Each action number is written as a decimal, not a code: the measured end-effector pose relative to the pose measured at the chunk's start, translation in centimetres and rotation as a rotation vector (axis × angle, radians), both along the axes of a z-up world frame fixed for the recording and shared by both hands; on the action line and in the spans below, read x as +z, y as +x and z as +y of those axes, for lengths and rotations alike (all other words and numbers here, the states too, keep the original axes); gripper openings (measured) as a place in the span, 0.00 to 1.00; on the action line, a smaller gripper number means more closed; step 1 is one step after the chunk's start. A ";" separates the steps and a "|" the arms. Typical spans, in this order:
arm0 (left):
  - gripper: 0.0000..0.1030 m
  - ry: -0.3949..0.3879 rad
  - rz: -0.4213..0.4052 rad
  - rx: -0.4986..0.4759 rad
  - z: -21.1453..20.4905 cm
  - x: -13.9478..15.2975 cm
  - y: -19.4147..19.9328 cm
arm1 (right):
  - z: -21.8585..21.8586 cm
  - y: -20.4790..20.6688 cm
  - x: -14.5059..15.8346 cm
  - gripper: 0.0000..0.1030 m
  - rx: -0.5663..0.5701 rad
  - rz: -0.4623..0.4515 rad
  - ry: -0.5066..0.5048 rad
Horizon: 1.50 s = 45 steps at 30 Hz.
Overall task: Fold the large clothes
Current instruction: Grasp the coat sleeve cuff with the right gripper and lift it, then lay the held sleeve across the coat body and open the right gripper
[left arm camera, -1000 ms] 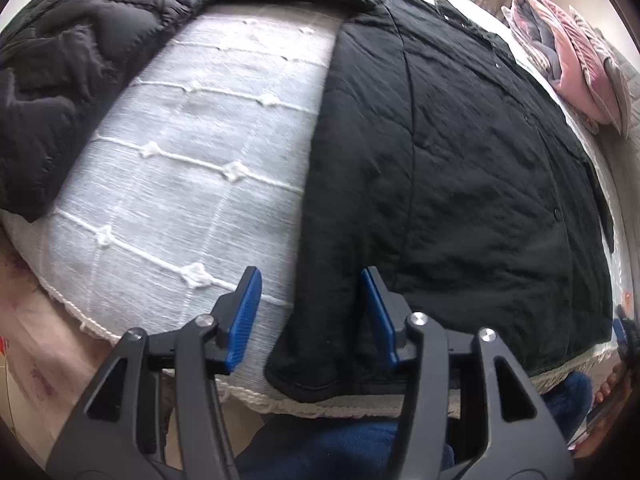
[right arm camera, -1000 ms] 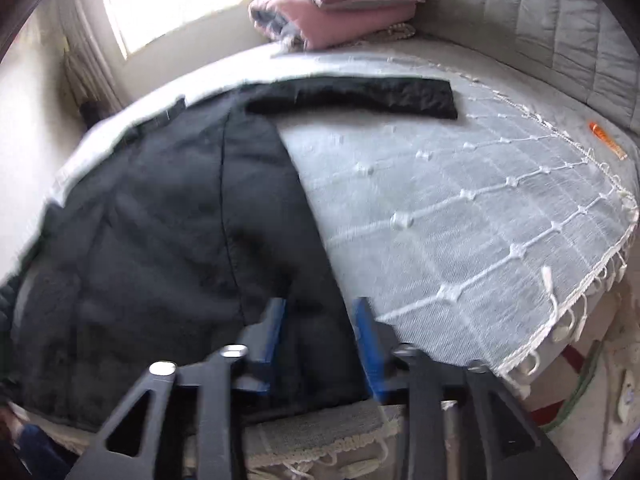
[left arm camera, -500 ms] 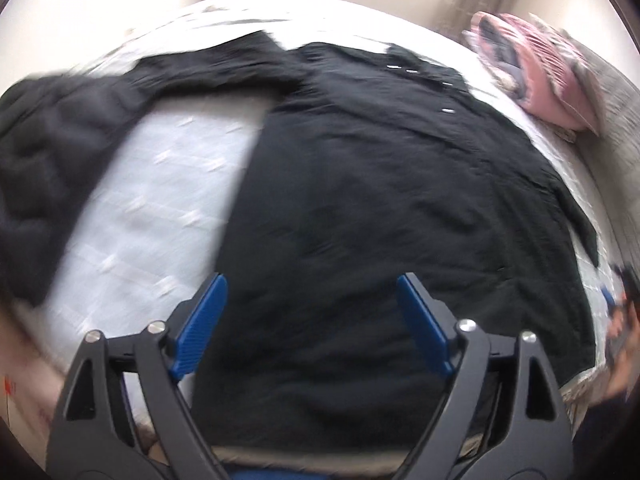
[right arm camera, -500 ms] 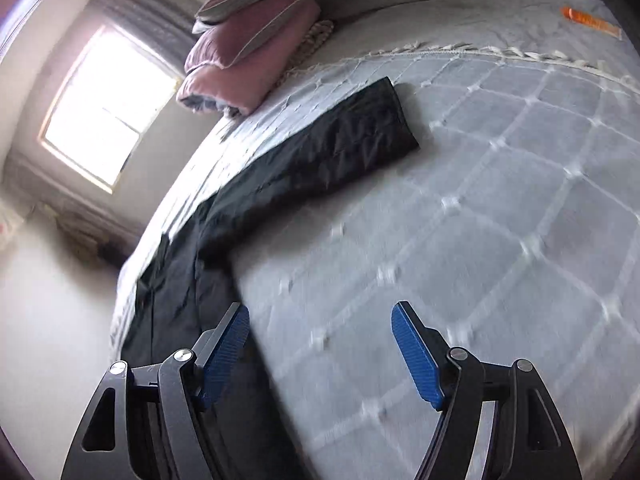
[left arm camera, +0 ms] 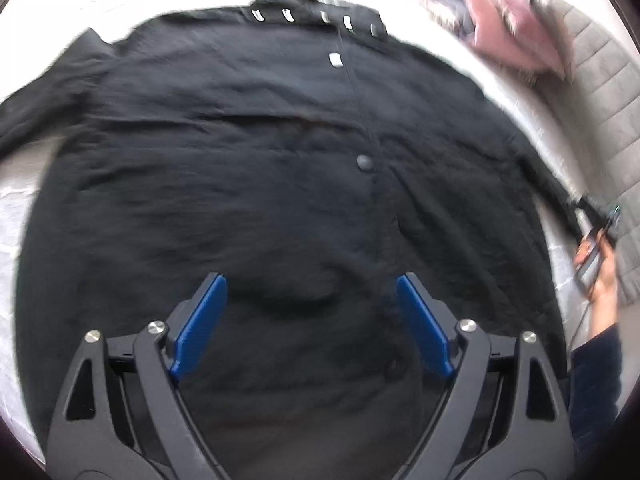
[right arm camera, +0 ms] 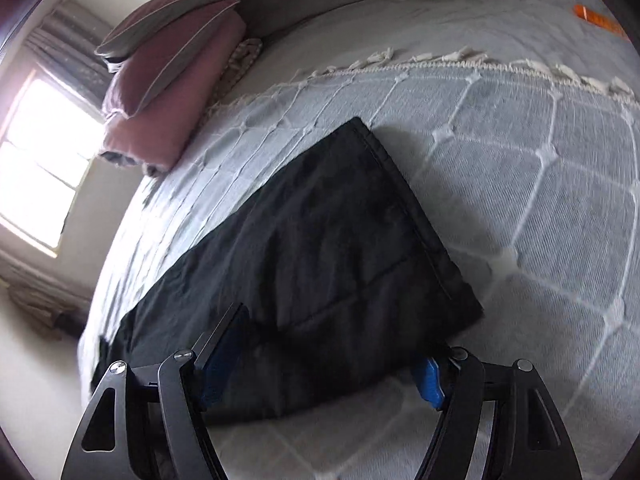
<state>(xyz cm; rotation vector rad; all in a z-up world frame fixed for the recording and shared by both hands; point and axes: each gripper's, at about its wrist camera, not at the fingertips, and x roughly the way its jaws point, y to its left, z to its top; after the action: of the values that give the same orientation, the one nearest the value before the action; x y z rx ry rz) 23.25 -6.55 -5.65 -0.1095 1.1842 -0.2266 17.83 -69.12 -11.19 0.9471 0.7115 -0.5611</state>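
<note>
A black quilted jacket (left arm camera: 280,184) lies spread flat on the bed, collar at the far side and snap buttons down its front. My left gripper (left arm camera: 311,286) hovers open above the middle of its body, nothing between the blue pads. In the right wrist view one black sleeve (right arm camera: 340,240) stretches out over the white bedspread (right arm camera: 540,208), cuff toward the headboard. My right gripper (right arm camera: 336,344) stands open astride that sleeve near the cuff, and the cloth partly hides both pads. A person's hand (left arm camera: 600,280) shows at the sleeve's end.
Folded pink bedding and pillows (right arm camera: 172,64) are stacked at the head of the bed, by a grey padded headboard (left arm camera: 600,92). A bright window (right arm camera: 44,160) is on the far wall. A small orange object (right arm camera: 596,20) lies on the mattress beyond the bedspread's fringe.
The left gripper left the jacket's hem corner, opened wide and moved over the middle of the jacket. The right gripper let go of the hem, opened, rolled and travelled to the sleeve.
</note>
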 end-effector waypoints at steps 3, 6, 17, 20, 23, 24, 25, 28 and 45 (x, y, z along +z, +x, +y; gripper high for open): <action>0.85 0.013 0.004 0.022 -1.3 -2.2 0.7 | 0.4 2.7 0.6 0.21 0.019 0.101 -0.099; 0.85 0.029 -0.040 -0.002 -1.7 -2.7 -0.2 | -0.1 4.1 1.5 0.08 0.020 0.127 -0.128; 0.85 -0.035 -0.072 0.043 1.5 -2.6 0.5 | 2.0 8.6 13.7 0.05 0.006 0.186 -0.691; 0.85 -0.054 -0.074 0.045 2.0 -2.5 0.3 | 1.9 9.5 12.2 0.05 -0.004 0.271 -0.670; 0.85 -0.036 -0.109 0.066 2.9 -2.1 0.2 | 2.3 8.6 9.0 0.06 0.033 0.335 -0.597; 0.85 -0.018 -0.123 0.076 3.1 -2.2 0.5 | 2.2 8.0 8.2 0.06 0.030 0.311 -0.547; 0.85 0.006 -0.138 0.086 3.4 -2.2 0.6 | 2.1 7.3 7.7 0.06 0.014 0.294 -0.505; 0.85 0.050 -0.140 0.118 4.6 -2.6 1.5 | 2.1 6.2 8.0 0.06 -0.011 0.253 -0.439; 0.85 0.141 -0.173 0.352 12.9 -1.4 2.7 | 30.8 13.7 23.8 0.07 0.472 -0.314 -0.721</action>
<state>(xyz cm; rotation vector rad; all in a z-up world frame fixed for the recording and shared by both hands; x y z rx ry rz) 25.91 6.38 -7.05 -0.1684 0.9863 0.1544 31.51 -38.34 12.56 0.1676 0.3749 -0.2051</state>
